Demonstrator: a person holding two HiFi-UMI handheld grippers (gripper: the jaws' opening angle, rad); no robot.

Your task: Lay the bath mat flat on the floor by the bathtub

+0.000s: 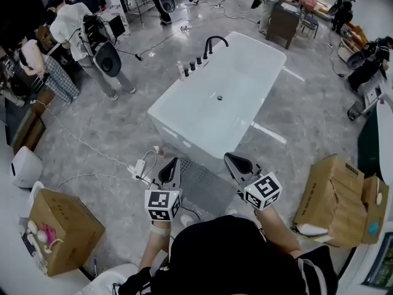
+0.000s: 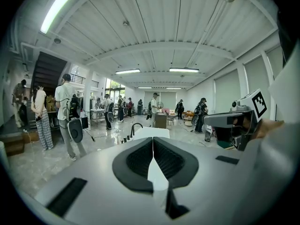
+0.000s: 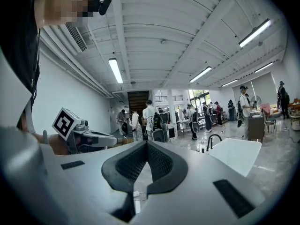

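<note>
Mat [image 1: 199, 186] is on the floor, grey, looks flat, right against the near side of the tub [image 1: 215, 103] (near edge hidden behind the person's head). Left tool [image 1: 171, 166] and right tool [image 1: 236, 160] show at the mat's left and right edges, both pointing toward the tub. Both tools have their jaws closed tip to tip with nothing held. Power strip [image 1: 139, 169] lies just left of the left tool. One box [image 1: 61, 229] far left, another [image 1: 334, 198] far right.
</note>
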